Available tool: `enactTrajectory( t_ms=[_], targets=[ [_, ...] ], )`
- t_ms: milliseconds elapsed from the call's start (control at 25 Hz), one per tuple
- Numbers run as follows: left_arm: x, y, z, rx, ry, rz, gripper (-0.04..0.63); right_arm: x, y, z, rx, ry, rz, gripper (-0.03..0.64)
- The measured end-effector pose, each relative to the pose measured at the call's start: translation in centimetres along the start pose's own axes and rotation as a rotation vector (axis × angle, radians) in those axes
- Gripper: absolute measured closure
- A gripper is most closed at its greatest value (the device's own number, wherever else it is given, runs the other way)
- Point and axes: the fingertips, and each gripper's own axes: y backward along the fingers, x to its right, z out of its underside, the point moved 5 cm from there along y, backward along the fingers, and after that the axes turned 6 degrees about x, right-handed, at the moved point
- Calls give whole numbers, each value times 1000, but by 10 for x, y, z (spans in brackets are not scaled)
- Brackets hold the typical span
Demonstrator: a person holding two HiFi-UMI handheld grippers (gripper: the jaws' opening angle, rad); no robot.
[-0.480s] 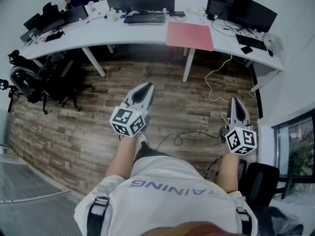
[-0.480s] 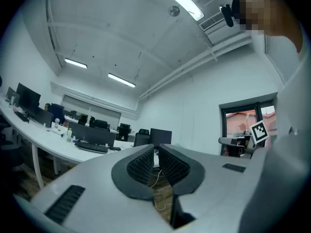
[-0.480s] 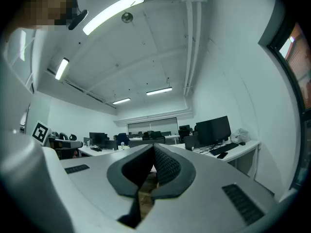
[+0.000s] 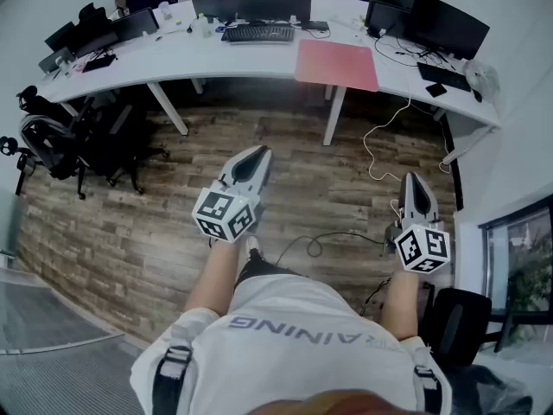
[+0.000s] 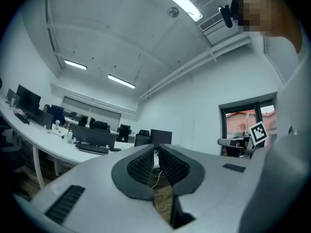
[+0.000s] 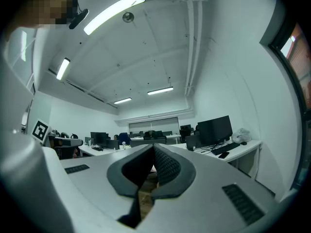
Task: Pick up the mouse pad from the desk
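A pink mouse pad (image 4: 337,64) lies flat on the long white desk (image 4: 216,54), just right of the black keyboard (image 4: 257,33), reaching the desk's front edge. Both grippers are held level over the wood floor, well short of the desk. My left gripper (image 4: 258,153) is shut with nothing between its jaws; in the left gripper view its tips (image 5: 155,146) meet in front of the distant desk. My right gripper (image 4: 409,178) is also shut and empty, its tips (image 6: 153,146) closed in the right gripper view. The mouse pad is hidden in both gripper views.
Monitors (image 4: 252,5) line the desk's back, with more screens (image 4: 448,24) and a phone (image 4: 434,87) at the right end. Black office chairs (image 4: 82,141) stand at the left. A white cable (image 4: 380,137) hangs from the desk and a black cable (image 4: 321,242) trails across the floor.
The desk and mouse pad have shifted very slightly right and down in the head view. Both grippers keep their places and stay shut.
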Motion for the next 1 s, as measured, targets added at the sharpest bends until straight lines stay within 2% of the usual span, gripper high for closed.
enactTrajectory(
  t_ms=[280,640,1000],
  targets=[
    [-1,6,-2,13,-1,-16,545,12,6,-4,38,-74,42,597],
    [8,-3,4,-22,10,-6,552,22,18,2,16,-90,31,597],
    [-5,-31,18,-58,19,7,558,27,-12,13,12,-88,16,597]
  ],
)
